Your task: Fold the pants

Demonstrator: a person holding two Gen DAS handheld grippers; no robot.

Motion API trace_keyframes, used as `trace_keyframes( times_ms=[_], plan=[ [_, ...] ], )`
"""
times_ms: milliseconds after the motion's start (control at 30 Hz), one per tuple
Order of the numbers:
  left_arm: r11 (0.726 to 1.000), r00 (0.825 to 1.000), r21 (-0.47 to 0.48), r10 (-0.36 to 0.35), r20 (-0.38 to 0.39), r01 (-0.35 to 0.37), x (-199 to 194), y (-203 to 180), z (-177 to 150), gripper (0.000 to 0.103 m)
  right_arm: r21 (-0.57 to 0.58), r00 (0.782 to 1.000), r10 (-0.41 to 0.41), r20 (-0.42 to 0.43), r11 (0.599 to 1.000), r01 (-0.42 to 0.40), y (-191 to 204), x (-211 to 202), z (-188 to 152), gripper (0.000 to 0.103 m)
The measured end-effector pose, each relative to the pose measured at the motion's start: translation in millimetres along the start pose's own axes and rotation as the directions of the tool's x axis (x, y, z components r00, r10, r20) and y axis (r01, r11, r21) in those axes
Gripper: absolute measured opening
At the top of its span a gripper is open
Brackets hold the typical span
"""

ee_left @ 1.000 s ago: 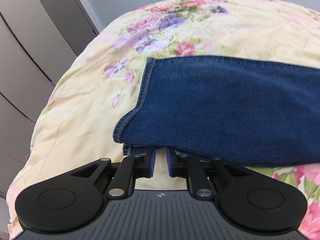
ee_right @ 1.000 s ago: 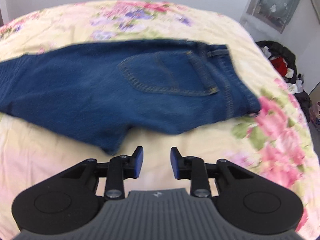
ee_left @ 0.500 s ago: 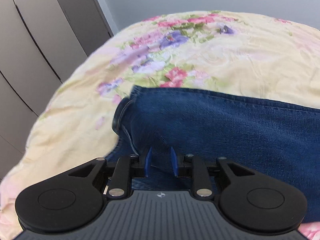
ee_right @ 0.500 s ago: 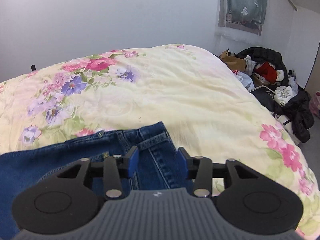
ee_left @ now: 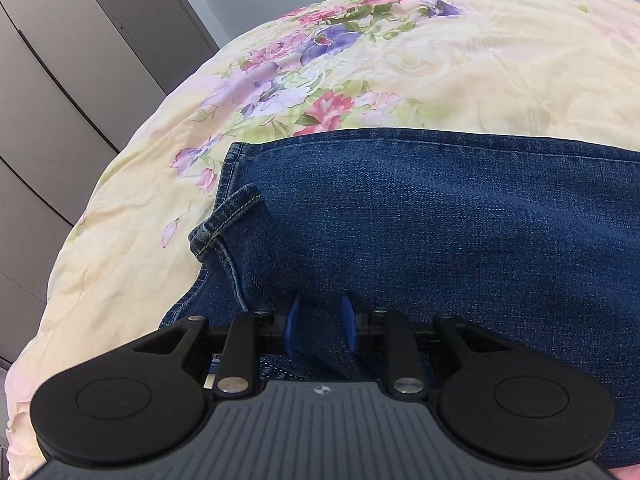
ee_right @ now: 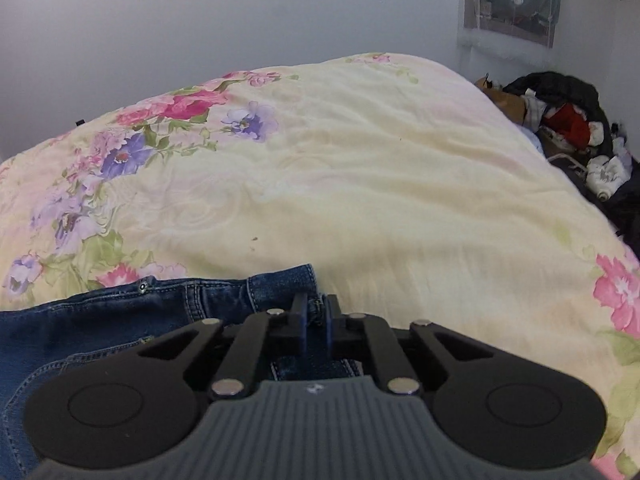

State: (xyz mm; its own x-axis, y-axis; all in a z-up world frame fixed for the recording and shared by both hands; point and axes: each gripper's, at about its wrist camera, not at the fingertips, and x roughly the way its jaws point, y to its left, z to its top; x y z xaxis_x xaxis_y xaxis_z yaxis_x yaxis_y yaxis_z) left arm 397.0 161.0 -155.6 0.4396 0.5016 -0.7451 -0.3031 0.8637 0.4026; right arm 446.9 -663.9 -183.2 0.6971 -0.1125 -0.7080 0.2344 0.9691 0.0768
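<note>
Denim, dark blue: the folded pair of jeans [ee_left: 420, 220] lies on the floral cream bedspread [ee_right: 360, 180]. Right gripper [ee_right: 316, 318] has reached the waistband end, jaws clenched on it; a second ago it hovered parted, short of the cloth. Left gripper [ee_left: 320, 322] has a denim ridge between its part-open fingers near the hem; grip uncertain. Both ends look ready for folding.

Support: bed with pale yellow floral quilt cover [ee_left: 460, 68], pink and purple flower prints, lightly wrinkled. Directly on it: dark blue denim pants [ee_left: 420, 208], lying flat. Hem end with one turned-up cuff sits just ahead-left of the left tongs; waistband end runs under the right tongs' tips. Bare quilt beyond both.
</note>
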Motion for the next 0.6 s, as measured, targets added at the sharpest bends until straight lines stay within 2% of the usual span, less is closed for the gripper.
trace_keyframes(
  times_ms=[100,167,267,300,333,400,433,533,600],
  plan=[
    [1.0,1.0,0.016,0.018,0.008,-0.018,-0.5,-5.9,-1.0,0.026,0.001,0.998,-0.062,-0.004,0.998,0.062,6.7,12.3,10.1,0.0],
    [0.999,1.0,0.031,0.022,0.005,-0.022,0.3,-7.5,0.6,0.026,0.003,0.99,-0.144,-0.003,0.99,0.144,5.7,17.1,14.1,0.0],
    [0.999,1.0,0.034,0.018,0.0,-0.018,-1.5,-6.8,1.9,0.026,0.129,0.998,-0.053,-0.043,0.99,0.058,-19.9,6.4,16.6,0.0],
    [0.999,1.0,0.033,0.015,0.005,-0.015,-2.6,-5.7,1.4,0.027,0.141,0.998,-0.047,-0.048,0.989,0.053,-25.8,-2.3,15.5,0.0],
    [1.0,1.0,0.028,0.012,0.015,-0.013,-4.7,-4.1,0.3,0.027,0.145,0.997,-0.046,-0.054,0.988,0.053,-31.0,-12.8,13.1,0.004],
    [1.0,0.999,0.005,0.001,0.037,-0.001,-9.5,1.3,-2.8,0.029,0.177,0.998,-0.028,-0.061,0.983,0.038,-43.7,-40.7,1.5,0.025],
    [1.0,0.999,-0.013,-0.015,0.049,0.015,-12.8,5.5,-5.2,0.03,0.208,0.998,-0.009,-0.055,0.978,0.021,-51.4,-56.2,-7.8,0.04],
    [0.997,0.997,-0.064,-0.042,0.068,0.047,-24.1,17.1,-12.4,0.033,0.351,0.996,0.053,-0.072,0.936,-0.024,-78.3,-96.5,-45.9,0.045],
    [0.994,0.995,-0.088,-0.065,0.075,0.071,-31.9,23.9,-15.8,0.034,0.478,0.991,0.11,-0.081,0.877,-0.058,-96.0,-114.4,-75.5,0.046]
  ],
)
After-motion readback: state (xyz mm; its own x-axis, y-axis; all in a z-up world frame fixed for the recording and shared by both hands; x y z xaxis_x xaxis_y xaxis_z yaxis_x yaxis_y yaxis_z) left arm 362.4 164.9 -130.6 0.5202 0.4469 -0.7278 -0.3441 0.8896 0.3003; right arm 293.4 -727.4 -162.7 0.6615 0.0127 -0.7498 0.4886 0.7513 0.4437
